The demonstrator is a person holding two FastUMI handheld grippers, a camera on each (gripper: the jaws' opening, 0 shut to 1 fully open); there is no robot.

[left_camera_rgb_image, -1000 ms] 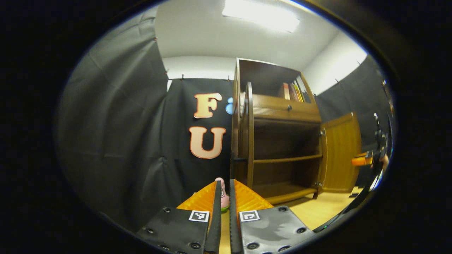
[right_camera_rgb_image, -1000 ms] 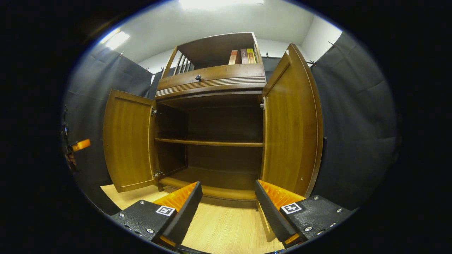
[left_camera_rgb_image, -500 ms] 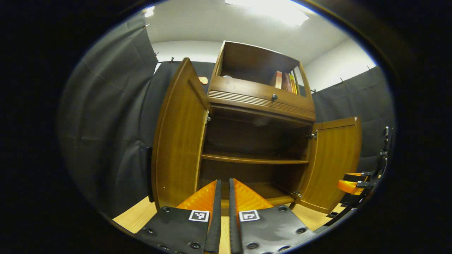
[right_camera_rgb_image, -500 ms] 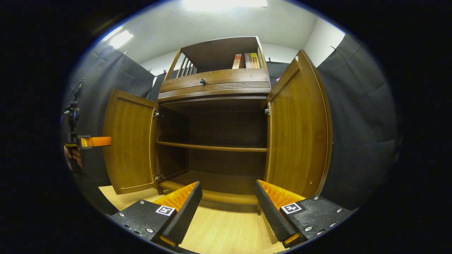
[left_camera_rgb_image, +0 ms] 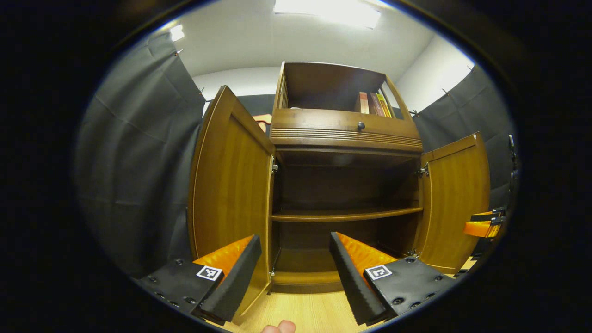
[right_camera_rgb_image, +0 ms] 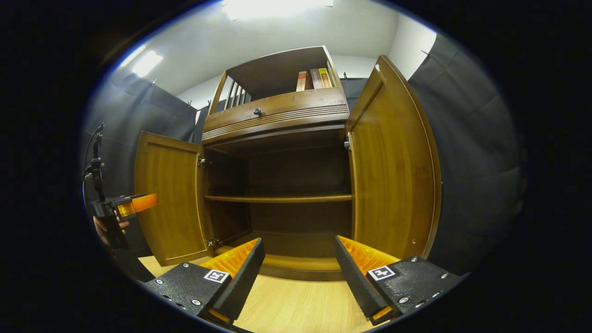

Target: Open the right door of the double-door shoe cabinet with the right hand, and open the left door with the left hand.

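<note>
Shoe cabinet (left_camera_rgb_image: 344, 134) stands on the wooden floor (right_camera_rgb_image: 296, 307) against the black cloth wall, left door (left_camera_rgb_image: 229, 185) and right door (right_camera_rgb_image: 393, 171) both swung wide. Left gripper (left_camera_rgb_image: 296, 263) and right gripper (right_camera_rgb_image: 298, 268) each hover before the bare inner shelf (right_camera_rgb_image: 277, 199), fingers spread wide, holding nothing. Books (right_camera_rgb_image: 313, 79) sit in the top compartment.

3 books (right_camera_rgb_image: 313, 79), wooden floor (right_camera_rgb_image: 296, 307), ceiling light (left_camera_rgb_image: 327, 10)

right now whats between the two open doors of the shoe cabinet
In the right gripper view, the left door and right door flank the open cabinet interior: one bare shelf across it and the base board below. No shoes visible.
</note>
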